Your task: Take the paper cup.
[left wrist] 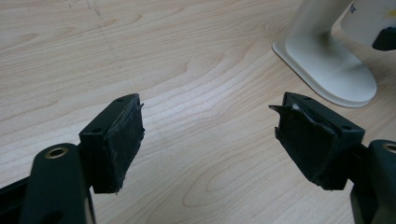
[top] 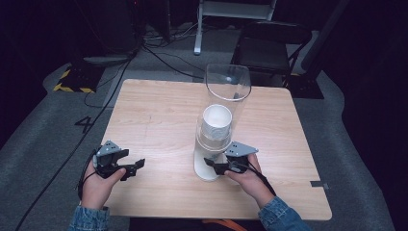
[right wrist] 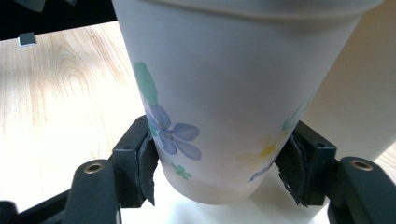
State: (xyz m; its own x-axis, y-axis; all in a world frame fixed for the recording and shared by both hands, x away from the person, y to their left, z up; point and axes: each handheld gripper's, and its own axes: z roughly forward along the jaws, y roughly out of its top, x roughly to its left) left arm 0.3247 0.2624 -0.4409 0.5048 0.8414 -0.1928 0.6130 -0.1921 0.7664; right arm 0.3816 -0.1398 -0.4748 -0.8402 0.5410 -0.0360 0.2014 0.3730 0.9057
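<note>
Clearly, right gripper (right wrist: 219, 172): jaws clamped on a flowered paper cup (right wrist: 233, 93), low on its wall (rim cut off at top).
Cup's place: under the clear tube (top: 226, 96) of a white dispenser stand (left wrist: 327, 65), mid-table (top: 154, 120).
Left gripper (left wrist: 208, 140): jaws spread wide, nothing between them, over bare wood.
Stand's column: cropped in the left gripper view.
</note>
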